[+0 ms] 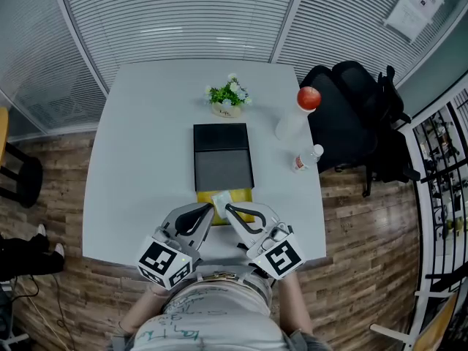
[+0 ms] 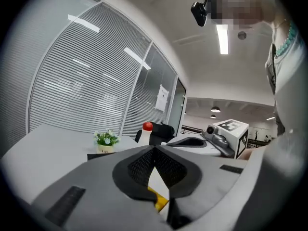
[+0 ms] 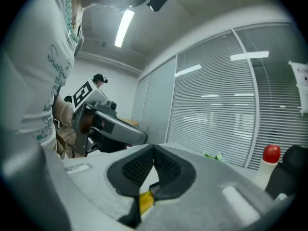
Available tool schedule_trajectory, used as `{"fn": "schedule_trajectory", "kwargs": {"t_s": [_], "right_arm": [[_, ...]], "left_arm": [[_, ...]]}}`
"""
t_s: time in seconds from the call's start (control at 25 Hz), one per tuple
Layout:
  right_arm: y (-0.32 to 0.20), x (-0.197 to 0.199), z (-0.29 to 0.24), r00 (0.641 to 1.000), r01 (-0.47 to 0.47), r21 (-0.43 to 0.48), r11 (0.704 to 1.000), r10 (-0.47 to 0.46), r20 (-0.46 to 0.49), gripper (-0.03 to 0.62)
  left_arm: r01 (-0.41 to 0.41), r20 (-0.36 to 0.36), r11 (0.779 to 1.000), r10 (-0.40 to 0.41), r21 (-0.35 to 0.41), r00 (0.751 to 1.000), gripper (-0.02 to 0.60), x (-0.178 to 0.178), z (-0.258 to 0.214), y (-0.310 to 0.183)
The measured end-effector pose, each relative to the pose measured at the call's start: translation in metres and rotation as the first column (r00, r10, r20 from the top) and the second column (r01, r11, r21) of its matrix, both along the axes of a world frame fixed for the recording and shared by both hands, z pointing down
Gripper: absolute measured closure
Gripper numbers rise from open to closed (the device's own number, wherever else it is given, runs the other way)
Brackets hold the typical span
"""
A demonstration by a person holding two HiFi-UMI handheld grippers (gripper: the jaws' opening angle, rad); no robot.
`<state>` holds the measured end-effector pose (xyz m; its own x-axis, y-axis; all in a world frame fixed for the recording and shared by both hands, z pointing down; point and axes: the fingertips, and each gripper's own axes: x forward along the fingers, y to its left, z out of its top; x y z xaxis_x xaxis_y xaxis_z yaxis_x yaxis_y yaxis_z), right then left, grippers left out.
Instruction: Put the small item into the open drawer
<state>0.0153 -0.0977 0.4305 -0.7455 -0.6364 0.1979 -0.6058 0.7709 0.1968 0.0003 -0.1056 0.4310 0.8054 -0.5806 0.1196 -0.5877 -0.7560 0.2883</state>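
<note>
A small yellow item (image 1: pixel 242 196) with a pale patch on top lies on the white table (image 1: pixel 139 159), just in front of the black drawer box (image 1: pixel 223 156). The box's nearer grey part looks pulled out. My left gripper (image 1: pixel 213 209) and right gripper (image 1: pixel 227 208) hover side by side over the item's near edge, tips almost touching each other. Both are shut with nothing between the fingers. In the left gripper view the left gripper (image 2: pixel 155 149) has its jaws meeting, and the yellow item (image 2: pixel 161 201) shows below. The right gripper (image 3: pixel 154 148) shows the same, above the yellow item (image 3: pixel 145 201).
A small potted plant (image 1: pixel 228 97) stands behind the drawer box. A white bottle with a red cap (image 1: pixel 296 115) and a small clear bottle (image 1: pixel 307 158) are at the table's right edge, beside a black office chair (image 1: pixel 358 115). The person stands at the front edge.
</note>
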Motion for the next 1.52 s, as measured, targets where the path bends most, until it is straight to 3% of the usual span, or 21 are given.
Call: {"fn": "schedule_trajectory", "kwargs": {"t_s": [0.28, 0.6, 1.52], "right_arm": [[0.002, 0.001, -0.033, 0.993, -0.068, 0.093, 0.993, 0.059, 0.099, 0.591], [0.0, 0.01, -0.057, 0.975, -0.164, 0.16, 0.974, 0.135, 0.176, 0.591], [-0.002, 0.007, -0.047, 0.979, -0.145, 0.101, 0.984, 0.128, 0.159, 0.592]], "left_arm": [[0.043, -0.053, 0.996, -0.039, 0.082, 0.998, 0.584, 0.002, -0.035, -0.008], [0.069, -0.072, 0.991, -0.062, 0.112, 0.996, 0.584, 0.004, -0.044, -0.009], [0.052, -0.061, 0.996, -0.047, 0.078, 0.997, 0.584, 0.006, -0.034, -0.004]]}}
